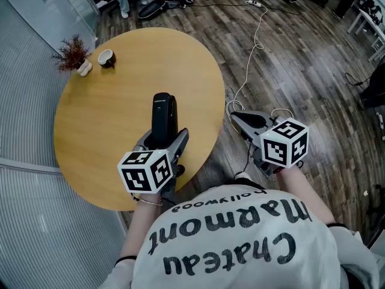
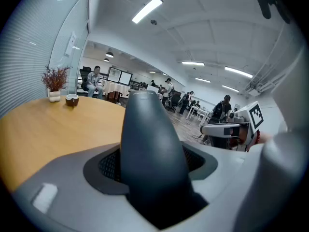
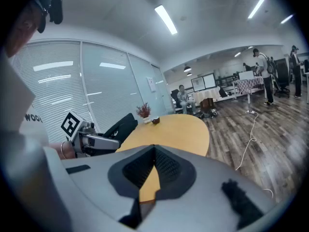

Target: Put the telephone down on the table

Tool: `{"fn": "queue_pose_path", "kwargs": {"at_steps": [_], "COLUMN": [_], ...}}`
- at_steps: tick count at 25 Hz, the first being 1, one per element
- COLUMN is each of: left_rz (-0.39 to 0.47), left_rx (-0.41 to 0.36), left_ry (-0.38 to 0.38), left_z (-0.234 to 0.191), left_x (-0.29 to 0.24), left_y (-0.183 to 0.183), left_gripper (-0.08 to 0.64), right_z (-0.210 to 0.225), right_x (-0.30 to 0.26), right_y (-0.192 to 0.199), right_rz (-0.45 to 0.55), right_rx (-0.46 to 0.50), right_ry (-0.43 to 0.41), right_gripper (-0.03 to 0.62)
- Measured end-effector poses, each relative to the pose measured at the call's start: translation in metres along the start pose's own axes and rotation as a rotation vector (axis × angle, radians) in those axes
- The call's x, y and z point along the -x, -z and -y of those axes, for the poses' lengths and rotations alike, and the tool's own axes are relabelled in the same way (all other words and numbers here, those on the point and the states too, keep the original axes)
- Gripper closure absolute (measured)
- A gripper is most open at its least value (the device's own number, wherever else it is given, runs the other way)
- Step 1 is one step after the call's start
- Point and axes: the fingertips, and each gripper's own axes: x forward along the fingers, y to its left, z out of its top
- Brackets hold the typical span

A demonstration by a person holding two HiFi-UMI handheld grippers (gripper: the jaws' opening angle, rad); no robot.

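A black telephone handset [image 1: 162, 114] sits between the jaws of my left gripper [image 1: 163, 138], which is shut on its lower end. The handset points away from me over the near part of the round wooden table [image 1: 108, 107]. In the left gripper view the telephone [image 2: 149, 149] fills the gap between the jaws, above the tabletop [image 2: 53, 129]; whether it touches the wood I cannot tell. My right gripper [image 1: 239, 118] hangs off the table's right edge over the floor, shut and holding nothing. In the right gripper view the telephone [image 3: 120, 124] shows at the left.
A small dried plant [image 1: 73, 54] and a little round cup [image 1: 106, 57] stand at the table's far left edge. A white cable [image 1: 255, 47] runs across the wooden floor to the right. A glass wall with blinds lies to the left. People sit and stand far off.
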Motion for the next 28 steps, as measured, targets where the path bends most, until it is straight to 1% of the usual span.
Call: {"fn": "queue_pose_path", "kwargs": {"at_steps": [4,7,13,15,18,21,23,25,28], "left_rz": [0.003,0.011,0.023,0.021,0.029,0.030,0.036,0.044,0.052], "left_rx": [0.007,0.013,0.030,0.031,0.032,0.032,0.041,0.054,0.092], "left_ry": [0.007,0.017,0.026,0.032,0.041,0.020,-0.003,-0.027,-0.051], "left_z": [0.001,0.002,-0.003,-0.003,0.003,0.012,0.017,0.016,0.019], "left_x": [-0.001,0.000,-0.012,-0.020,-0.039,-0.066,-0.086,-0.107,-0.139], "left_y": [0.000,-0.004,-0.001,-0.001,-0.010,-0.026,-0.037,-0.048,-0.072], "left_gripper": [0.225,0.225,0.225,0.225,0.225,0.225,0.225,0.225,0.225], "right_z": [0.004,0.015,0.057,0.070,0.098,0.138,0.162,0.181,0.207], "right_x": [0.003,0.013,0.037,0.037,0.035,0.031,0.023,0.011,-0.002], "right_y": [0.002,-0.003,-0.002,-0.001,-0.008,-0.018,-0.024,-0.030,-0.046], "right_rz": [0.005,0.031,0.082,0.087,0.101,0.109,0.099,0.076,0.029], "right_rx": [-0.007,-0.023,-0.078,-0.085,-0.105,-0.127,-0.130,-0.115,-0.068], "right_ry": [0.010,0.042,0.137,0.153,0.165,0.150,0.115,0.066,0.007], "right_gripper": [0.578,0.578,0.578,0.578,0.578,0.578,0.578,0.577,0.578]}}
